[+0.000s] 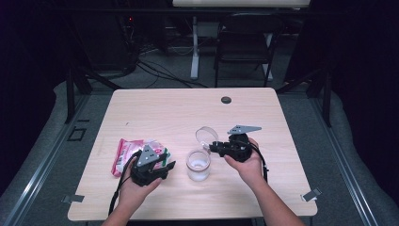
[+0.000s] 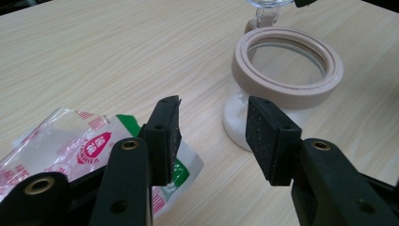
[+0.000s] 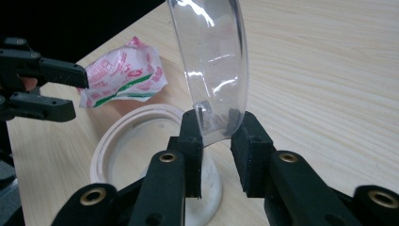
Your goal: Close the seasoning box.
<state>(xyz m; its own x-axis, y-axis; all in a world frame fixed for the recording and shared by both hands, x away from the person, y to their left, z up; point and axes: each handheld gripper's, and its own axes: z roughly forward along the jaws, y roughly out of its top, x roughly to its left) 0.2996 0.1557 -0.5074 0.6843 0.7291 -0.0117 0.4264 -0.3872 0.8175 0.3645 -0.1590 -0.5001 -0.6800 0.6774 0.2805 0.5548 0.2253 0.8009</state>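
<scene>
A clear glass jar (image 1: 198, 165) with a beige seal ring (image 2: 287, 89) stands near the table's middle, with white powder at its bottom. Its clear hinged lid (image 3: 211, 56) is swung open and stands upright behind the mouth. My right gripper (image 3: 219, 141) comes in from the right, and its pads are shut on the lid's lower edge. A pink, white and green packet (image 1: 129, 153) lies left of the jar. My left gripper (image 2: 214, 136) hovers over the packet's right end, pointing toward the jar, open with nothing between its pads.
The pale wooden table (image 1: 160, 108) has a small black round plug (image 1: 226, 100) near its far edge. A dark chair (image 1: 244, 42) and cables stand on the floor beyond the table. Both forearms enter from the table's near edge.
</scene>
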